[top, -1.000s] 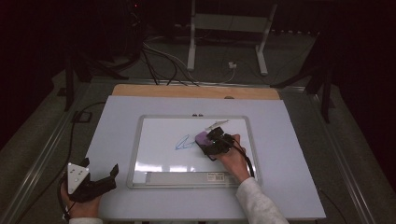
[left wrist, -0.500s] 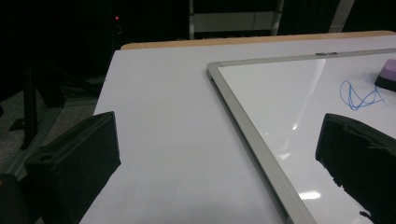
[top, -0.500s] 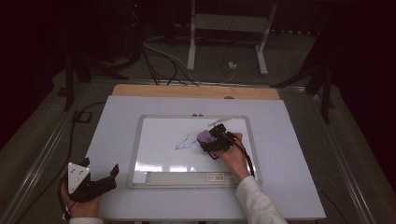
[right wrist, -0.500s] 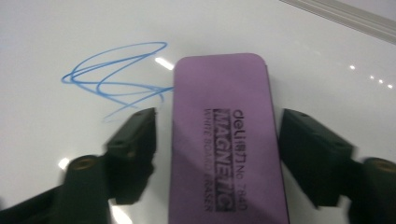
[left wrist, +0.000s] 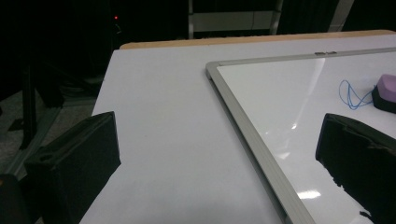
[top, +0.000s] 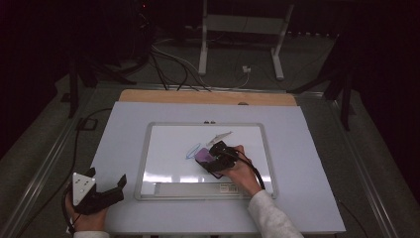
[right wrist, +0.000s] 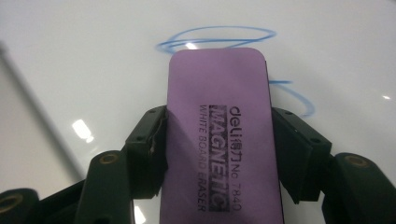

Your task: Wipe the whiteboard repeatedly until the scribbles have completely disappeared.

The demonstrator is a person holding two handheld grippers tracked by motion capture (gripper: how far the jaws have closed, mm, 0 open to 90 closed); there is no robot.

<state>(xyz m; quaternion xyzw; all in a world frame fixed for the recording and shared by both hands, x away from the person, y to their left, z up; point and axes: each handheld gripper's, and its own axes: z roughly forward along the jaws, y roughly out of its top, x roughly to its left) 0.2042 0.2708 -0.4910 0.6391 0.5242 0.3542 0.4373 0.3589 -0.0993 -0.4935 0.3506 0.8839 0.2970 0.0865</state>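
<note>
A purple whiteboard eraser (right wrist: pixel 219 116) lies flat on the whiteboard (right wrist: pixel 70 56), and my right gripper (right wrist: pixel 219 154) is shut on its two long sides. The jaws have just tightened a little on it. Blue pen loops (right wrist: pixel 215 35) show just beyond the eraser's far end. From above, the eraser (top: pixel 203 155) and right gripper (top: pixel 212 159) sit mid-board, right of the blue scribble (top: pixel 192 150). My left gripper (top: pixel 106 176) rests open at the table's near left corner with nothing between its jaws. In the left gripper view, that gripper (left wrist: pixel 215 163) faces the board's frame (left wrist: pixel 243 126) and the eraser (left wrist: pixel 387 86).
The whiteboard's metal frame (top: pixel 143 163) lies on a white tabletop (top: pixel 307 148) with a wooden strip (top: pixel 208 97) along the far edge. Cables (top: pixel 168 59) and a stand's legs (top: pixel 277 54) are on the dark floor behind. The right gripper's cable (top: pixel 255 171) trails over the hand.
The right gripper has slid the eraser to the left and slightly nearer across the board, over part of the blue scribble, which now looks shorter. The left gripper has not moved.
</note>
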